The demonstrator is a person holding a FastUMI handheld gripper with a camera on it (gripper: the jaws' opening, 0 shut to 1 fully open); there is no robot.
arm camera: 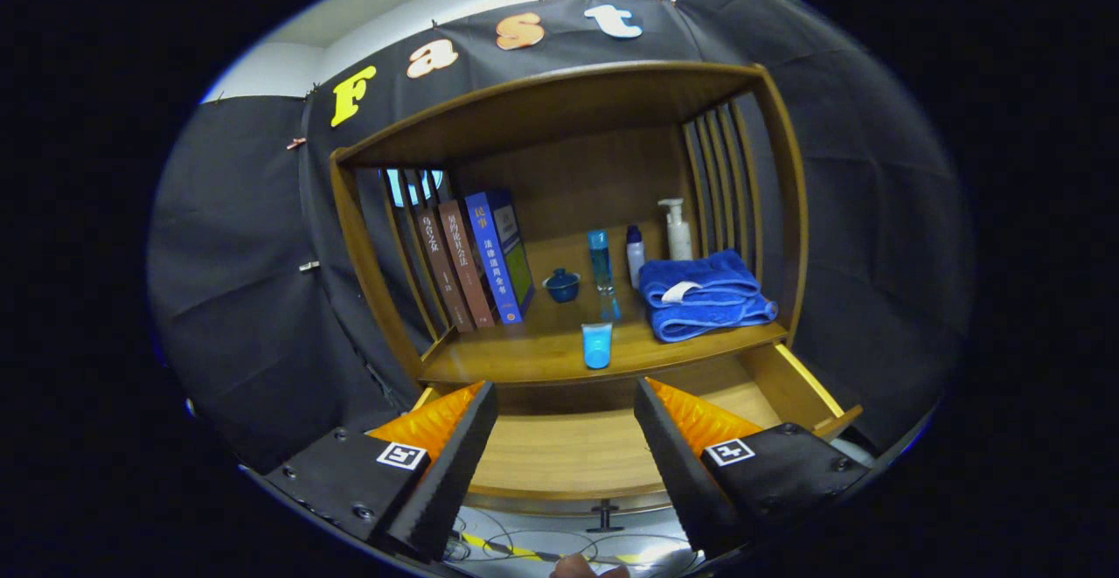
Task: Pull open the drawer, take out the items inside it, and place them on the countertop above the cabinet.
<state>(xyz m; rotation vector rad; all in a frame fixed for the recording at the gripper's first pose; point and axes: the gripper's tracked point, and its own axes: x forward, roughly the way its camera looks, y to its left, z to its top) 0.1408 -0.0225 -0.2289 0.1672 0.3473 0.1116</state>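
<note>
Wooden and warm-toned, the cabinet [559, 123] stands against the booth's black cloth wall, its drawer [577, 451] pulled open below the worktop [524, 355]. The tool [566, 438] hangs above the open drawer with its fingers [455, 464] spread well apart, nothing between them; the bare wooden drawer floor shows in the gap. The drawer's small dark handle [605, 517] sits at its front edge, between the fingertips.

On the worktop, near its front edge and just beyond the fingers, stands a small light-blue tube [597, 345] on its cap. Behind it stands a tall clear blue bottle [600, 261], and to that bottle's right a small white bottle with a dark cap [635, 254], then a white pump bottle [677, 228] toward the back. A folded blue towel [704, 295] lies at the right end of the worktop, in front of the pump bottle. A dark blue lidded cup [561, 285] sits left of the tall bottle. Several books [476, 259] lean together at the left, against the slatted side. Cables lie on the floor [542, 547] under the drawer front.
</note>
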